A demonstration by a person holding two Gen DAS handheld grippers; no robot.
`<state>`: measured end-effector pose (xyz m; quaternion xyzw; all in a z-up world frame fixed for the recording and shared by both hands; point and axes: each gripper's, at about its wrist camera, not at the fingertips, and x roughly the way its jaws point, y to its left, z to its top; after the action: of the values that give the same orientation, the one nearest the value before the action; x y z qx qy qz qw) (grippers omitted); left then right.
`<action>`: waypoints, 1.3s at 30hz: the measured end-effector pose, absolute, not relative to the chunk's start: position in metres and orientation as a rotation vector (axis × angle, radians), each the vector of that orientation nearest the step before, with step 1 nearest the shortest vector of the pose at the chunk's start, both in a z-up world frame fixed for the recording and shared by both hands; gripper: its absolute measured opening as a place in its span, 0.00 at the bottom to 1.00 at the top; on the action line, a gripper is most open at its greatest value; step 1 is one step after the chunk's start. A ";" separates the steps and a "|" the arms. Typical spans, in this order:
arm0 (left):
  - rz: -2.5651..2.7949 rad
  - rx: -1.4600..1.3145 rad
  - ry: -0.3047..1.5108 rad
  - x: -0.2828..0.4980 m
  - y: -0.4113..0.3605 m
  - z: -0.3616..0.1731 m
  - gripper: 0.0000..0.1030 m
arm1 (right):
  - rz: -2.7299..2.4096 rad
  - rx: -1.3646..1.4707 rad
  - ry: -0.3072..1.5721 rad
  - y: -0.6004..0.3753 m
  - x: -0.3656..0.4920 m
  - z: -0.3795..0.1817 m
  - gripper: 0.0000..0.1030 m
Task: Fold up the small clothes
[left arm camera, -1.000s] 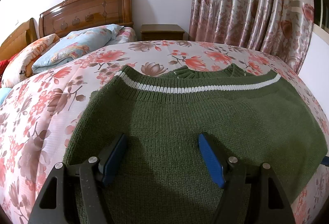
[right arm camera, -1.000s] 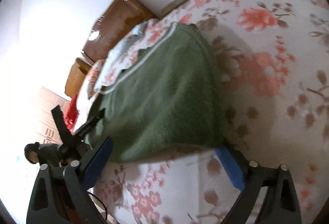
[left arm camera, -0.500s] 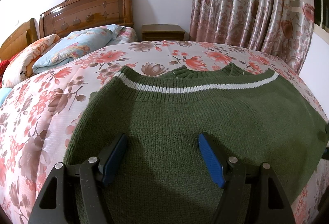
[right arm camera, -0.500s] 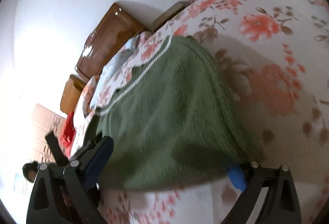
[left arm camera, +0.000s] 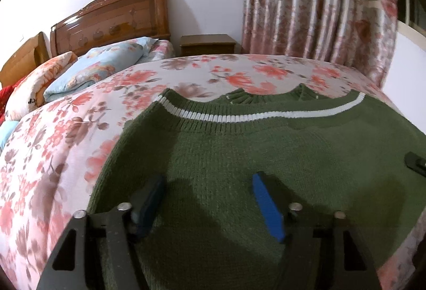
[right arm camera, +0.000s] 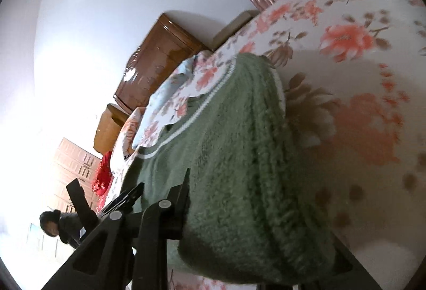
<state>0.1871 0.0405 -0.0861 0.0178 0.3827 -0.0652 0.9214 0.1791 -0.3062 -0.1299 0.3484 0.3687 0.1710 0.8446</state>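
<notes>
Now, bed (left arm camera: 53, 156): we see a floral spread in pink and coral covering it; in the left wrist view it runs from 9 o'clock across to 3 o'clock.
Curtain (left arm camera: 319, 10): we find it hanging at 1 o'clock behind the bed, in a flowered, striped cloth.
Sweater (left arm camera: 239, 156): we see the green knit lying flat on the spread, filling the left wrist view from the centre down to 6 o'clock. Its ribbed neck points to 12 o'clock.
Headboard (left arm camera: 111, 18): we see glossy carved wood at 10 o'clock against the white wall.
Pillow (left arm camera: 98, 71): we make out a pale blue one at 10 o'clock below the headboard, with a peach floral one just beside it toward 9 o'clock.
Nightstand (left arm camera: 207, 43): we see dark wood at 12 o'clock, between the headboard and the curtain.
Left gripper (left arm camera: 205, 183): we see it at 6 o'clock over the sweater's body. Its jaws have just been closing yet stand apart and unclenched; the knit lies beneath the gap, and we see no fold pinched by the blue pads.
Right gripper (right arm camera: 186, 210): we see it at 7 o'clock in its own view. Its jaws have just been closing and are now clenched on the sweater's edge, with the knit bunched over them and hiding one finger.
White stripe (left arm camera: 266, 115): we see it crossing the sweater just below the neck, toward 12 o'clock.
</notes>
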 end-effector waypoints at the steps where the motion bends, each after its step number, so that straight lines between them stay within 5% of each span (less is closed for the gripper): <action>1: -0.148 0.036 0.791 0.182 0.032 -0.082 0.49 | 0.353 0.724 0.771 -0.310 0.173 -0.127 0.00; 7: -0.299 0.103 0.724 0.171 -0.033 -0.040 0.49 | 0.287 0.625 0.729 -0.337 0.134 -0.115 0.00; 11: -0.339 0.153 0.855 0.194 -0.073 -0.062 0.50 | 0.265 0.589 0.713 -0.342 0.126 -0.109 0.00; 14: -0.264 0.138 0.892 0.209 -0.073 -0.084 0.70 | 0.262 0.544 0.694 -0.339 0.126 -0.101 0.00; 15: -0.264 0.111 0.913 0.211 -0.068 -0.084 0.69 | 0.262 0.525 0.689 -0.338 0.126 -0.099 0.00; 18: -0.320 0.076 0.911 0.199 -0.060 -0.071 0.43 | 0.260 0.484 0.687 -0.337 0.123 -0.100 0.00; 28: -0.443 0.270 0.732 0.087 -0.075 -0.089 0.47 | 0.232 0.523 0.721 -0.340 0.126 -0.109 0.00; 31: -0.446 0.297 0.739 0.083 -0.080 -0.080 0.45 | 0.222 0.533 0.735 -0.340 0.127 -0.110 0.25; 34: -0.498 0.284 0.771 0.084 -0.082 -0.080 0.47 | 0.211 0.552 0.742 -0.343 0.126 -0.111 0.30; 37: -0.512 0.372 0.747 0.076 -0.091 -0.095 0.53 | 0.196 0.567 0.747 -0.346 0.126 -0.113 0.86; 39: -0.516 0.331 0.759 0.077 -0.088 -0.092 0.53 | 0.185 0.586 0.753 -0.348 0.126 -0.115 0.90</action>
<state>0.0774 -0.0875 -0.0918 0.1591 0.3648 -0.2478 0.8833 0.1259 -0.3476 -0.1153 0.2814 0.3619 0.0891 0.8842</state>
